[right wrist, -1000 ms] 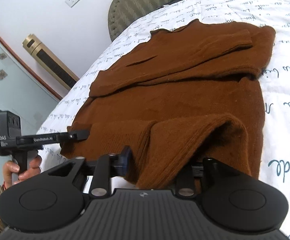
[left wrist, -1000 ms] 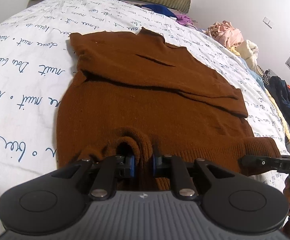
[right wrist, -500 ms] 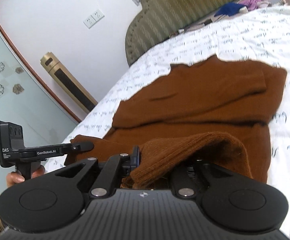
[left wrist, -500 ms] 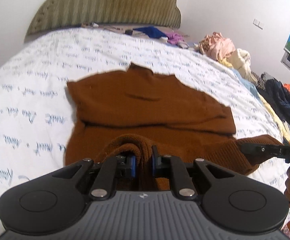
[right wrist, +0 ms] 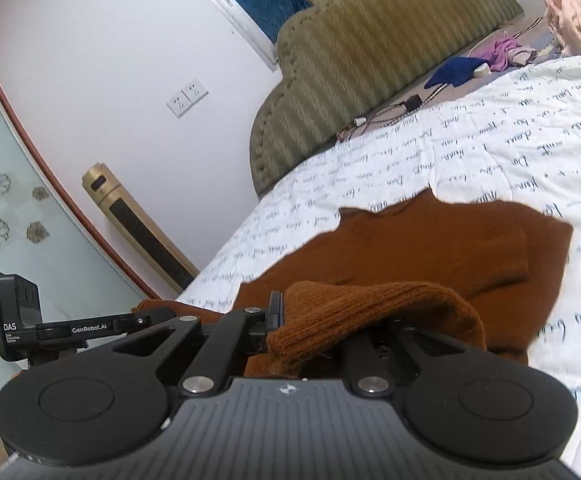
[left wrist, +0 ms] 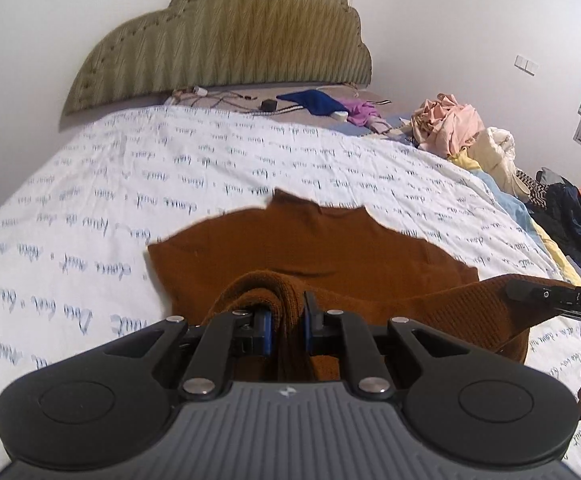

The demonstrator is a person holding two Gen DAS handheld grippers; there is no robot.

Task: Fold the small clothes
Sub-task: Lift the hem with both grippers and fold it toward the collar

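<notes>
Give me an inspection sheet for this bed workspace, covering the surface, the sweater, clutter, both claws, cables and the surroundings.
Surface: bed sheet, white with blue script print.
Job's things: brown sweater, top part flat on the sheet, near hem lifted at two points.
Clutter: blue cloth and purple cloth by the headboard; clothes pile along the bed's right side.
Grippers: left claw shut on the hem; right claw also gripping hem fabric, which drapes over it.
Cables: loose cables and a small black box at the bed's head.
Surroundings: padded olive headboard, wall sockets, gold tower unit.
</notes>
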